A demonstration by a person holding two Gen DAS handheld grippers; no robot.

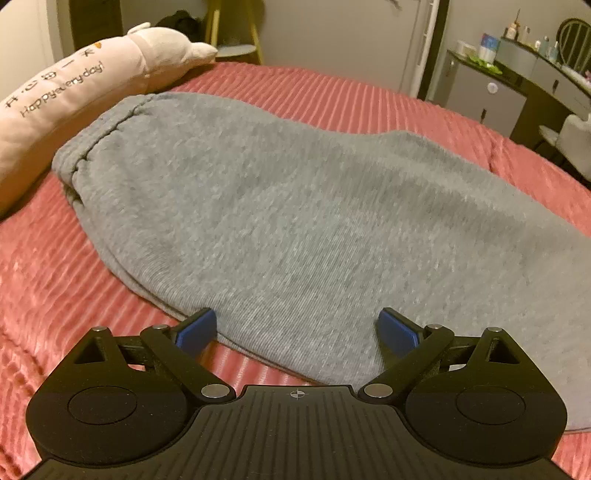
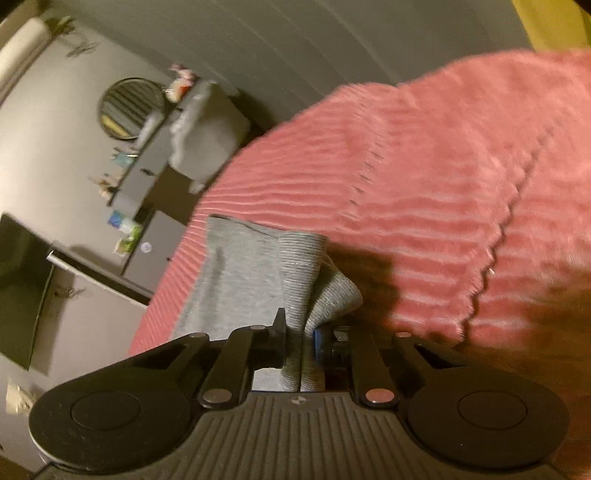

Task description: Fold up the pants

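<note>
Grey sweatpants (image 1: 280,221) lie folded lengthwise on the pink ribbed bedspread (image 1: 55,280), waistband at the far left. My left gripper (image 1: 297,334) is open, its blue pads (image 1: 195,330) spread over the near edge of the pants, holding nothing. In the right wrist view, my right gripper (image 2: 301,332) is shut on the ribbed ankle cuffs (image 2: 306,266) of the pants and holds them lifted above the bedspread (image 2: 424,206). The leg fabric (image 2: 229,280) hangs away to the left.
A long pink plush pillow (image 1: 66,96) lies along the far left of the bed. A grey dresser with small bottles (image 1: 517,74) and a chair (image 1: 569,136) stand to the right beyond the bed edge. A yellow stand (image 1: 236,33) is behind the bed.
</note>
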